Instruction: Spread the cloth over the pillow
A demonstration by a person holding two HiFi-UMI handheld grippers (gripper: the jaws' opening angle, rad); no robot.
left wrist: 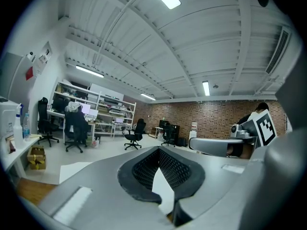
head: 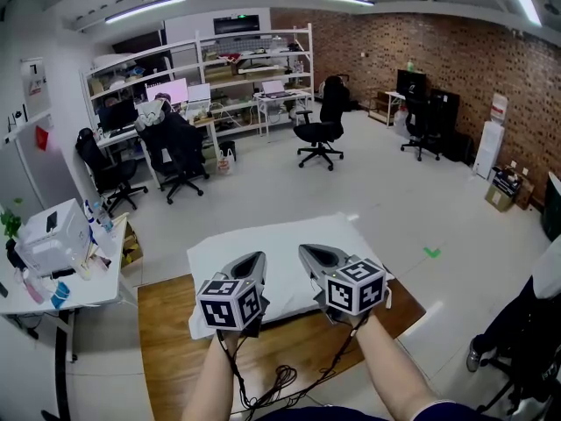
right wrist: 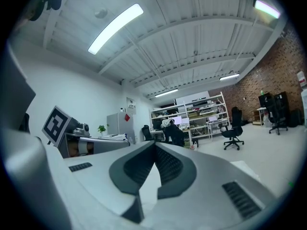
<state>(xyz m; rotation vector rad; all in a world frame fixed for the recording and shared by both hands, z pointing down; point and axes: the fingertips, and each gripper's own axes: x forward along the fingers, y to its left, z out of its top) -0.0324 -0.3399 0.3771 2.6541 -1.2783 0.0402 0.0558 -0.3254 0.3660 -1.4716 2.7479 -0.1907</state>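
Observation:
A white cloth [head: 280, 235] lies flat over a low, softly raised shape on the wooden table [head: 166, 340]; I cannot tell a pillow apart beneath it. My left gripper [head: 257, 256] and right gripper [head: 304, 249] hover side by side above the cloth's near half, pointing level. The left gripper [left wrist: 158, 150] has its jaws shut. The right gripper [right wrist: 154, 143] has its jaws shut too. White cloth [left wrist: 72, 170] shows below and through the gap behind the pads. No fold of cloth rises to either tip.
Cables [head: 280, 380] trail over the table's near edge. A side desk with a white printer [head: 53, 235] stands at the left. Office chairs [head: 320, 130] and shelving are farther back. A person in dark clothes [head: 526, 323] sits at the right.

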